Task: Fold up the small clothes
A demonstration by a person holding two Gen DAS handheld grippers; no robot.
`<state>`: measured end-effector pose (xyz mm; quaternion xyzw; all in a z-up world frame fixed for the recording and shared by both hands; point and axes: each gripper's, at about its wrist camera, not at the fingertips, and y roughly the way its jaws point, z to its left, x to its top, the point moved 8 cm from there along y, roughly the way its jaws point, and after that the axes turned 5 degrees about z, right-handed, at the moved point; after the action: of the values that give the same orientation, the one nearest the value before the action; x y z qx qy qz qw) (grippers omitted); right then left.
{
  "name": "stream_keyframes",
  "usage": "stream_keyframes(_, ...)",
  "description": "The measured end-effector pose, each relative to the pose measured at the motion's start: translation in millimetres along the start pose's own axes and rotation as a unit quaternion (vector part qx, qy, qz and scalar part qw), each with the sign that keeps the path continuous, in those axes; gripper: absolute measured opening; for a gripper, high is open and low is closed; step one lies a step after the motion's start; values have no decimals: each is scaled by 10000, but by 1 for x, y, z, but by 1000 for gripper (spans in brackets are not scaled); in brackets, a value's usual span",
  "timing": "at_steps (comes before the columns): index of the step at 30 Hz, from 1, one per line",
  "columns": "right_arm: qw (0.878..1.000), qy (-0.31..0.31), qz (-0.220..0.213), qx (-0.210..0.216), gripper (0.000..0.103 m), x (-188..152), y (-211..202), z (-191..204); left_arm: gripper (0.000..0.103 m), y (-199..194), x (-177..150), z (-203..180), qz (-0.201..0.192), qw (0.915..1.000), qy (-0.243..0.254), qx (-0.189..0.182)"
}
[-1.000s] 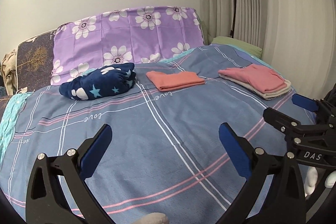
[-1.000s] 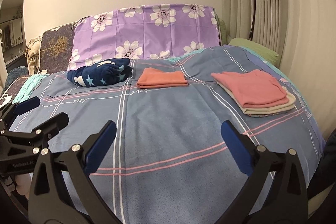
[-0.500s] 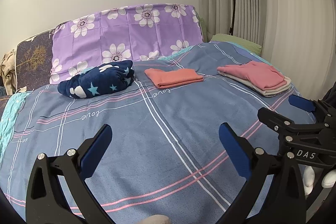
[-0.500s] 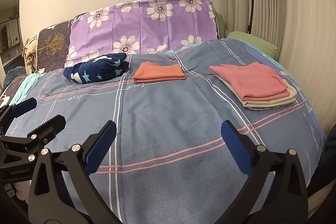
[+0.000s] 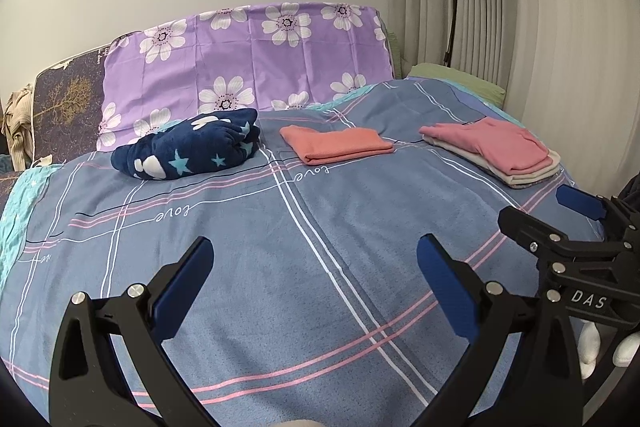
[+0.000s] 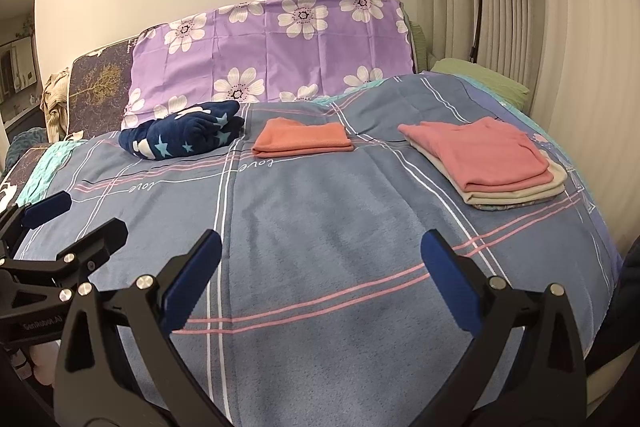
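Seemingly near the end, both the left gripper and right gripper hover with fingers spread apart and empty over bare bed, while ahead lie a folded orange garment, a pink-topped folded stack right of it, and one unfolded navy star garment far left.

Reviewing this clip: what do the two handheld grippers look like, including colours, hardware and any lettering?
Both are black frames with silver bolts and two angular fingers faced with blue pads. The left gripper shows "GenRobot.AI" lettering on its side in the right wrist view; the right gripper shows "DAS" in the left wrist view. No cables or sleeves are visible.
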<state>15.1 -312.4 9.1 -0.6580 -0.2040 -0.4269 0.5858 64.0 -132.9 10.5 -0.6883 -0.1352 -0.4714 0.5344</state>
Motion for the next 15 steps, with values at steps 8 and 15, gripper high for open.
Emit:
stream_keyframes(8, 10000, -1, -8, -12, 101, -1, 0, -1, 102, 2, 1, -3, 5, 10000, 40, 13)
stream_keyframes(15, 10000, -18, 16, -6, 101, -2, 1, 0, 102, 4, -1, -7, 39, 10000, 67, 10)
